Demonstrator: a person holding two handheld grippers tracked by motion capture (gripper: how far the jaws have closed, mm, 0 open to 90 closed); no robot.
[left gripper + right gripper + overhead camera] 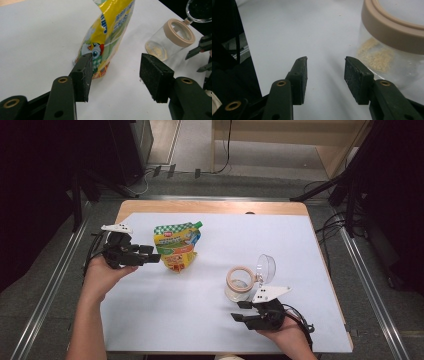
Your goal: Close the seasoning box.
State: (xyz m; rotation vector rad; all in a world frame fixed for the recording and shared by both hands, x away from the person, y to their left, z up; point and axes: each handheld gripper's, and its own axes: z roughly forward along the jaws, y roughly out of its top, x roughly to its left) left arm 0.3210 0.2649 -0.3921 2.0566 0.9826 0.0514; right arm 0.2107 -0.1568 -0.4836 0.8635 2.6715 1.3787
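— Yellow and green printed foil is being shown on the upright spouted pouch (177, 245), which is being stood on the white table sheet (210, 320) left of centre. Where is the left gripper (156, 256) being held?

— It is being held level just beside the pouch's left edge, pointing toward it. In the left gripper view the pouch (107, 40) is being seen ahead of the two black pads (83, 75), with its lower edge behind the left-hand pad; the jaws are being kept roughly half apart and nothing is being gripped between them. Whether a pad is touching the foil cannot be told.

— And the clear glass jar with the beige rim (238, 283)?

— It is being stood right of centre, well apart from the pouch, with its clear round hinged lid (266, 268) being tipped open behind it. Pale crumbs are being seen at its bottom in the right gripper view (387, 57).

— Is it being held?

— No. The right gripper (239, 310) is being held just in front of the jar, near the table's front edge. Its jaws are being kept partly apart over bare sheet, with the jar off to their right, and nothing is being clamped.
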